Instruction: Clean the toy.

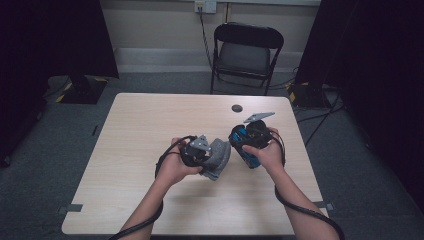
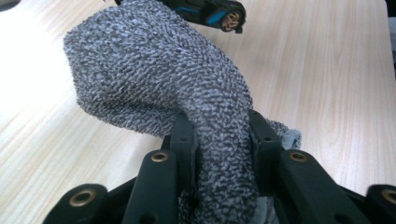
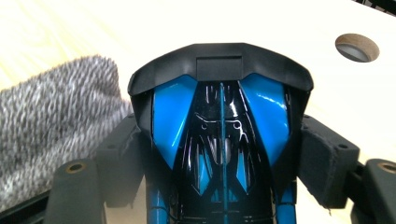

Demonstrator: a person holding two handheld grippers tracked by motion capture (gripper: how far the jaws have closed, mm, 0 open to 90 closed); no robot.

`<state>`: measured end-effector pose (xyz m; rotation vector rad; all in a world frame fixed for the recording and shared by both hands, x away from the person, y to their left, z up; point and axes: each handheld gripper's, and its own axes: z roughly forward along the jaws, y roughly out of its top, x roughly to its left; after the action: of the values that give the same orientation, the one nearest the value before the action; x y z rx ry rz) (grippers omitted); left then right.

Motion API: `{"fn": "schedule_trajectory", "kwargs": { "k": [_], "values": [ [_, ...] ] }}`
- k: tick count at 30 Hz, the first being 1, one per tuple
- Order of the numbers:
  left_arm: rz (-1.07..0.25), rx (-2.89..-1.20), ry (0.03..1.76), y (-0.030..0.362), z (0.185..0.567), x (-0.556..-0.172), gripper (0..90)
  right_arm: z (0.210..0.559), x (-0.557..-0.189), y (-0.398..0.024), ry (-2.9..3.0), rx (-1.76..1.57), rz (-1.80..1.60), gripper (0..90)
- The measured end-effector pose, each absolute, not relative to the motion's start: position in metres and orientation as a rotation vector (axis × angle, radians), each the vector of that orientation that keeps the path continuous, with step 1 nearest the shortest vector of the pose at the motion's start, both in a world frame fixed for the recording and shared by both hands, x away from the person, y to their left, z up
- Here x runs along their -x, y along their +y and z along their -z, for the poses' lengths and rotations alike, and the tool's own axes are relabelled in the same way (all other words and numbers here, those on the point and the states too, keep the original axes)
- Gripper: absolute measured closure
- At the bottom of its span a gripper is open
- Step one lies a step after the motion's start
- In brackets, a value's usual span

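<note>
The grey knitted cloth sits bunched between the left tool's jaws, which pinch a fold of it just above the table. Just beside it, the right tool clamps a black-and-blue toy car, jaws pressing its sides. A round hole lies beyond, well apart.

Left gripper clamped, right gripper clamped, forearms converging
</note>
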<state>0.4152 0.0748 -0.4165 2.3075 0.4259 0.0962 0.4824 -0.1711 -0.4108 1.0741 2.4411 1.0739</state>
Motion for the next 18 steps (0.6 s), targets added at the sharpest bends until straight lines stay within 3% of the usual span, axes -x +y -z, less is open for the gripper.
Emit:
{"fn": "schedule_trajectory", "kwargs": {
  "k": [9, 18],
  "values": [
    [-0.117, -2.327, 0.454, 0.081, 0.425, -0.414, 68.8, 0.404, -0.482, -0.174, 2.426, -1.079, -1.089, 25.4],
    [-0.186, -2.251, 0.594, 0.094, 0.424, -0.424, 68.7, 0.395, -0.469, -0.166, 2.445, -1.003, -1.142, 25.4]
  ]
}}
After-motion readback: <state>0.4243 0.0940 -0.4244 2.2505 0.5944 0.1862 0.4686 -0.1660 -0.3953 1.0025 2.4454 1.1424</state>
